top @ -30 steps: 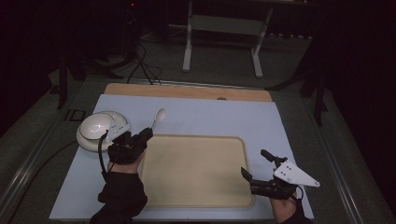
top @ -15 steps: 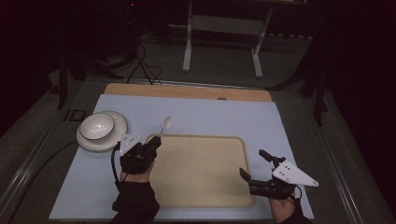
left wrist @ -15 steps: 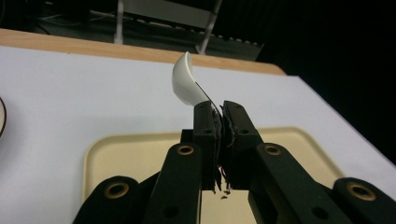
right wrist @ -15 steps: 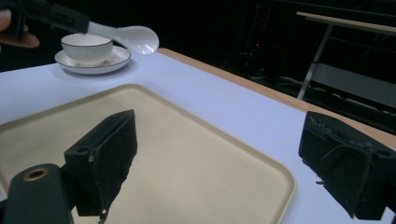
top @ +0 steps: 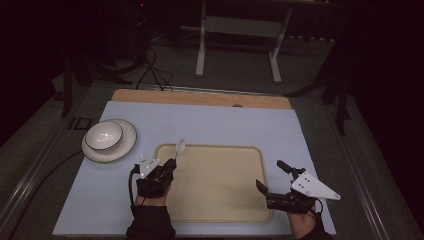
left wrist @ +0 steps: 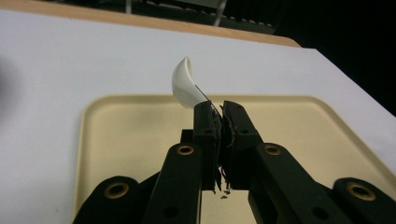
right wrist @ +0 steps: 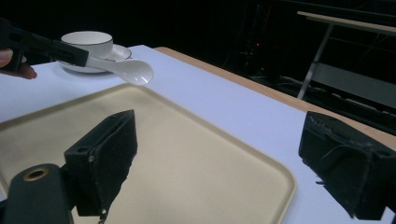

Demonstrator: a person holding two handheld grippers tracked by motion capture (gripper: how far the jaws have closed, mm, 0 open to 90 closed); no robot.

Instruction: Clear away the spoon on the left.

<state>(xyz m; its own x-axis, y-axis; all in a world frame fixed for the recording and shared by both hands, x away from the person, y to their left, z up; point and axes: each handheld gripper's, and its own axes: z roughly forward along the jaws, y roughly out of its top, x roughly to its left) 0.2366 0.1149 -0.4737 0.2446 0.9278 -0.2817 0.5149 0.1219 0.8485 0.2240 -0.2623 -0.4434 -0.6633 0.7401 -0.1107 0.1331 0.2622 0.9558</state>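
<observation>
- Left gripper view: left claw pinches the spoon handle; lower it level onto the tray near its far-left corner.
- Right claw gapes empty.

High view: above near edge, facing far and down. Gripper views: low, close, facing far; both share the tray, probably its far-left corner.
</observation>
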